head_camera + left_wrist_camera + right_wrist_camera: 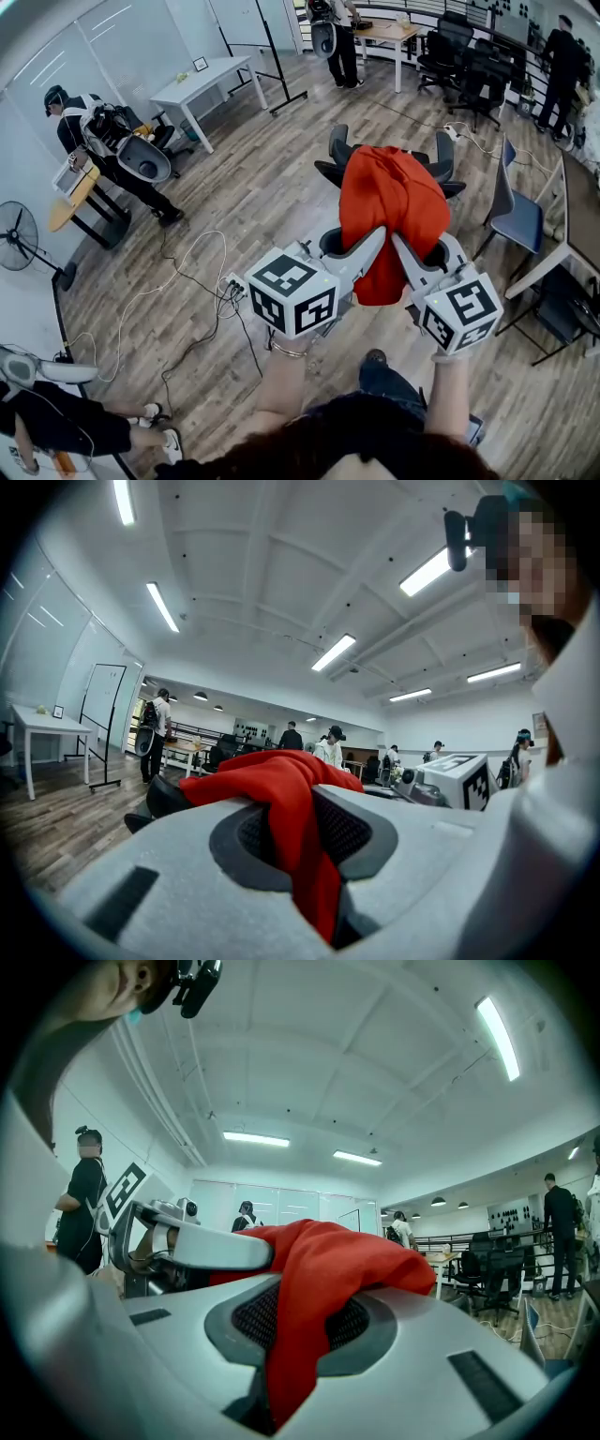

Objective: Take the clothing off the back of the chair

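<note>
Clothing [394,202] covers black chair [336,155]; blue chair [518,220] nearby.

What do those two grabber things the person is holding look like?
Both are pale grey plastic with long, pointed jaws. The left gripper and the right gripper each carry a white cube with black square markers. Inside the jaws sit dark mesh pads. A thin bracelet circles the left wrist.
</note>
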`<state>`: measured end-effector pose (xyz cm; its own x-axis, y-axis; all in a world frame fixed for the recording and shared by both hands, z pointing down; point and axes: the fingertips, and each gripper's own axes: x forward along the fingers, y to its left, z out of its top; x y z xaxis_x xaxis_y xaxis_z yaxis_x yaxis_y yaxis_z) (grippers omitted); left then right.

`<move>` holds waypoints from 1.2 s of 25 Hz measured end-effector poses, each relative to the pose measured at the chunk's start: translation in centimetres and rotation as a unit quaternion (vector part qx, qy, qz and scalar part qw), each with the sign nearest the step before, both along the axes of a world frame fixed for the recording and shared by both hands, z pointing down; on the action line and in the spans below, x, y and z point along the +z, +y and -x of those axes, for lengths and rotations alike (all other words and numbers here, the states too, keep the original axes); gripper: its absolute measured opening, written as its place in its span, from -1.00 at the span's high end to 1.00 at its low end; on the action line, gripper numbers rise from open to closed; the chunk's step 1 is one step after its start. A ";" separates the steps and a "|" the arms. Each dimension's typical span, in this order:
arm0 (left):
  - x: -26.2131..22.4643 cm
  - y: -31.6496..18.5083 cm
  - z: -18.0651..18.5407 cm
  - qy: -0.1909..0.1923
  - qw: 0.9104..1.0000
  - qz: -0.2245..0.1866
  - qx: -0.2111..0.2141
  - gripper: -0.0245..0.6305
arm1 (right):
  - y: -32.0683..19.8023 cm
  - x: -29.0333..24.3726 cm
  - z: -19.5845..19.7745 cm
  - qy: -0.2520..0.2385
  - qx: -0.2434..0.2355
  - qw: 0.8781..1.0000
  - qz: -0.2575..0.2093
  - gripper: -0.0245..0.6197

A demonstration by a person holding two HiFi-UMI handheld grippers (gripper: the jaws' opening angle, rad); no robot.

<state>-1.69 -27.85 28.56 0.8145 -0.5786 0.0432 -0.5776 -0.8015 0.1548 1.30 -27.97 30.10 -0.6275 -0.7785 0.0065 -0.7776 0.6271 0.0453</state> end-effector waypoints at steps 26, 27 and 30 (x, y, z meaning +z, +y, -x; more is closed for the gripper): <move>0.1 8.6 1.4 0.011 1.000 0.001 -0.013 0.71 | 8.5 0.2 1.3 0.006 -0.009 1.000 -0.003 0.69; 0.2 9.2 1.4 0.011 1.000 0.002 -0.013 0.71 | 9.1 0.3 1.4 0.005 -0.010 1.000 -0.002 0.69; 0.5 10.8 1.7 0.010 1.000 0.004 -0.014 0.71 | 10.7 0.5 1.7 0.003 -0.010 1.000 -0.002 0.69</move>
<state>-3.38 -17.00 29.01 0.7987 -0.6009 0.0310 -0.5965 -0.7839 0.1725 -0.37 -17.23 30.62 -0.6433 -0.7655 0.0075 -0.7642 0.6428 0.0533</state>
